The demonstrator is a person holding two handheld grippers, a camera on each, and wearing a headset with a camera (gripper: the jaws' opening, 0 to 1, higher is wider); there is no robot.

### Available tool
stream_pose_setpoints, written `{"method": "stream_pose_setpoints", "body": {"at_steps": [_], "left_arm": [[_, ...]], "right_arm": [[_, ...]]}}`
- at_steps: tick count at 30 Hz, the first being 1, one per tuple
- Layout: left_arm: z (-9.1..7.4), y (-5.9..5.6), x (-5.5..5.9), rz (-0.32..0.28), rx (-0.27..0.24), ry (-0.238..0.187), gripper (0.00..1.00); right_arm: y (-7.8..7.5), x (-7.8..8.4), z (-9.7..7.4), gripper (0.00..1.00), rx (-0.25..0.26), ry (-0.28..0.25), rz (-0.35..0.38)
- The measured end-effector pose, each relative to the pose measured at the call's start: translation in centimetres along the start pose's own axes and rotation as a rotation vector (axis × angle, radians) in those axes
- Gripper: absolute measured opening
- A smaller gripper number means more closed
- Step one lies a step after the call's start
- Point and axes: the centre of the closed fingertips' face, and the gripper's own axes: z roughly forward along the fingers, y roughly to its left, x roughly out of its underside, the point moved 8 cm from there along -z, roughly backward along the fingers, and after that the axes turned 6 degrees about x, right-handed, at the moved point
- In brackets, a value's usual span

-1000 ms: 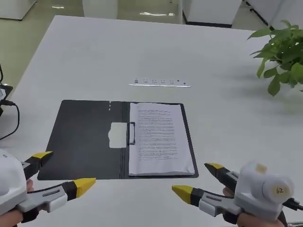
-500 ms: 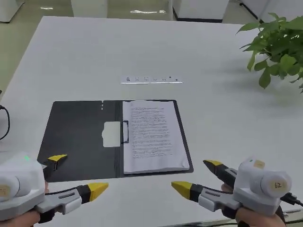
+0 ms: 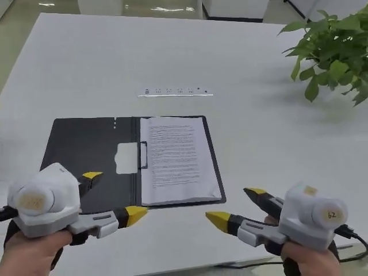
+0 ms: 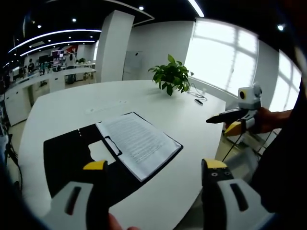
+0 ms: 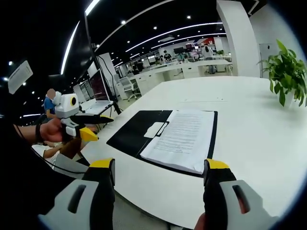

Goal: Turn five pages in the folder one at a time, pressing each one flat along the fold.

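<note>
A flat black plastic folder (image 3: 86,149) lies open on the big white counter (image 3: 172,52), right in front of the person. A neat pile of white printed paper pages (image 3: 175,158) sits on its right half, held by a thin clip (image 3: 142,155) at the fold. I think it lies open and flat like this so each page can be flipped over to the bare left half and then rubbed flat. All the pages look to be on the right, so the turning seems not yet begun. The left gripper (image 3: 115,194) hangs over the near left corner of the folder, and the right gripper (image 3: 234,204) hangs just past the near right corner. The yellow-tipped fingers (image 3: 135,214) of both are spread wide and hold nothing, likely ready for the first page. The words on the pages are too small to read. A round sticker (image 3: 330,215) on the right gripper says "62". A leafy green plant (image 3: 333,57) and a small strip of sockets (image 3: 175,92) stay far from the work.
</note>
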Motion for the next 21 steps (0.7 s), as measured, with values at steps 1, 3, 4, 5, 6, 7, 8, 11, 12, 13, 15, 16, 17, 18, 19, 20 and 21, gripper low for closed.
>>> {"method": "stream_pose_setpoints", "body": {"at_steps": [1,3,4,5,6,7,8,11,12,13,15,16,17,18,19,20,21], "left_arm": [[0.5,-0.1,-0.2,0.002,0.008,-0.002,0.79],[1.2,-0.2,-0.5,0.0,0.023,-0.008,0.79],[1.5,-0.2,-0.6,0.0,0.029,-0.01,0.79],[2.0,-0.3,-0.7,0.0,0.037,-0.01,0.79],[2.3,-0.4,-0.7,0.001,0.044,-0.008,0.78],[2.7,-0.5,-0.8,0.004,0.052,-0.005,0.78],[3.0,-0.6,-0.8,0.006,0.059,-0.003,0.78],[4.1,-1.0,-1.1,0.013,0.081,0.001,0.78],[4.5,-1.1,-1.2,0.017,0.089,0.004,0.78],[4.8,-1.2,-1.3,0.019,0.094,0.006,0.78],[5.4,-1.3,-1.5,0.023,0.104,0.007,0.78],[5.7,-1.3,-1.6,0.024,0.107,0.009,0.78],[6.1,-1.3,-1.7,0.028,0.113,0.012,0.78],[6.4,-1.3,-1.8,0.032,0.116,0.012,0.78],[6.5,-1.3,-1.8,0.033,0.117,0.013,0.78],[6.9,-1.2,-2.0,0.036,0.121,0.016,0.78],[7.2,-1.1,-2.1,0.037,0.122,0.015,0.78]], "right_arm": [[-0.1,0.0,0.0,0.75,0.001,0.0,0.002],[-0.1,0.1,0.0,0.75,0.002,0.002,0.006],[-0.1,0.1,-0.1,0.75,0.001,0.002,0.007],[-0.1,0.1,-0.1,0.75,0.001,0.003,0.008],[-0.1,0.1,-0.1,0.75,0.001,0.004,0.009],[-0.1,0.2,-0.1,0.75,-0.001,0.007,0.01],[-0.1,0.2,-0.1,0.75,0.0,0.01,0.009],[-0.1,0.2,0.0,0.75,0.001,0.012,0.011],[-0.2,0.2,0.0,0.75,0.0,0.011,0.013],[-0.2,0.2,0.0,0.75,-0.001,0.013,0.013],[-0.2,0.2,0.1,0.74,-0.003,0.017,0.009],[-0.2,0.2,0.1,0.74,-0.005,0.02,0.009],[-0.3,0.3,0.2,0.74,-0.006,0.023,0.006],[-0.3,0.3,0.2,0.74,-0.006,0.025,0.005],[-0.3,0.2,0.2,0.74,-0.007,0.026,0.005],[-0.3,0.2,0.3,0.74,-0.008,0.026,0.007],[-0.4,0.2,0.3,0.74,-0.008,0.026,0.007]]}}
